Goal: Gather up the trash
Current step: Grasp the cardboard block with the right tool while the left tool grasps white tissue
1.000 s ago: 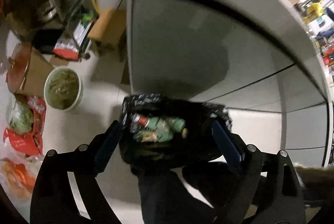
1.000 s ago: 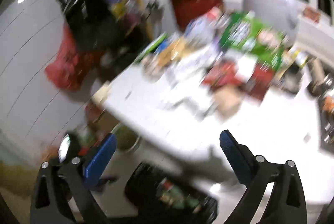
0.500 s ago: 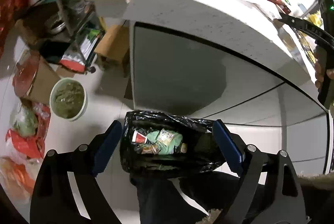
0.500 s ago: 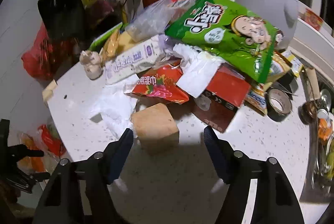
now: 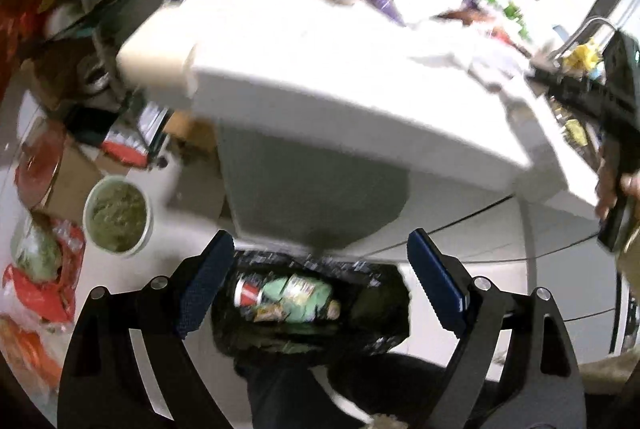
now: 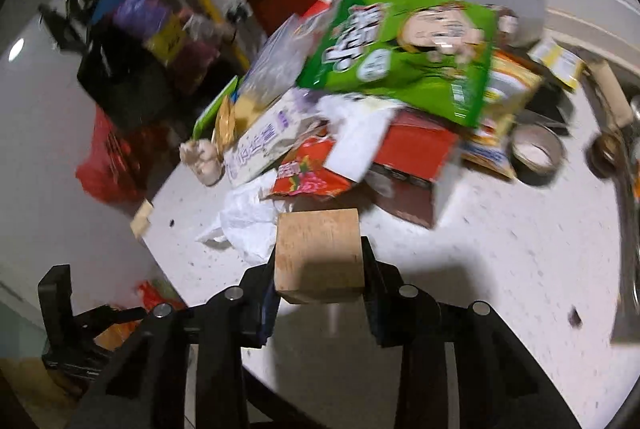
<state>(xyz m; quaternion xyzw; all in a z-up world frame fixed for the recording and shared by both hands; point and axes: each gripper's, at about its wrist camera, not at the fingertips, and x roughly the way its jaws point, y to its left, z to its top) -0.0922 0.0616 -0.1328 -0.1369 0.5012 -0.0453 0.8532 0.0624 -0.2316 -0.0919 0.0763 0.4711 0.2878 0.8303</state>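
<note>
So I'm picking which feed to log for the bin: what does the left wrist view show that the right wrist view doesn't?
Only the left wrist view shows the black trash bag on the floor with wrappers inside, the green-filled bowl, and the open left gripper.

Only the right wrist view shows the right gripper shut on the tan block, and the roll of tape.

Both show the white counter and the green snack bag.

Wrapper pile (image 6: pixel 360 101) blocks the far counter (image 6: pixel 500 229).
</note>
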